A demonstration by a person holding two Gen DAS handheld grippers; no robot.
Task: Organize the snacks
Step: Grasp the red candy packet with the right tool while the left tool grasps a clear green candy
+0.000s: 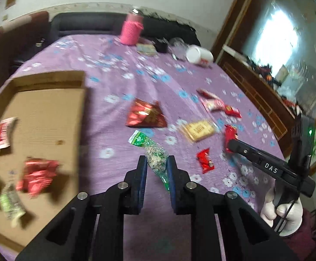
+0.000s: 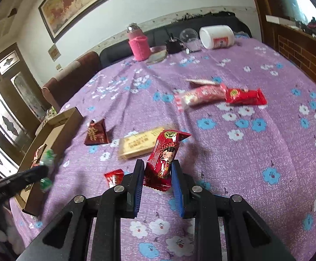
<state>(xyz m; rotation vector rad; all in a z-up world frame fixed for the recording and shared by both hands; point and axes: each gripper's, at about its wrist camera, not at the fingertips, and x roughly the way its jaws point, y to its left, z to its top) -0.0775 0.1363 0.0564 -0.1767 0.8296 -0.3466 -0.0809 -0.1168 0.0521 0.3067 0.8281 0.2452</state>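
Left wrist view is motion-blurred on its left side: the packets inside the cardboard box (image 1: 49,117) are smeared, only red, white and green wrappers readable, no print. Box is cut off by the frame edge there. In the right wrist view the box (image 2: 55,134) sits at the left edge with its inside mostly hidden by its near wall, and the left gripper (image 2: 38,171) pokes in from the left, blurred, green wrapper at its tip. Far items by the pink bottle (image 2: 138,45) are too small to identify, apart from a white jar (image 2: 217,37) lying on its side

Snacks: left gripper (image 1: 157,163) is clamped narrow on a clear packet with green ends (image 1: 152,152), pale filling visible, held off the purple flowered cloth (image 1: 136,69) just right of the box. Right gripper (image 2: 158,169) is clamped narrow on a red packet with a cartoon figure (image 2: 165,154), standing upright between the pads, top end bent right. Loose on the cloth: dark red triangular packet (image 2: 97,133), yellow biscuit packet (image 2: 139,144), small red candy (image 2: 114,177), pink-white packet (image 2: 201,94) touching a red one (image 2: 245,95)

Pose: both grippers angled down toward the table. A white-gloved hand (image 1: 281,213) grips the right gripper's handle at the lower right of the left view
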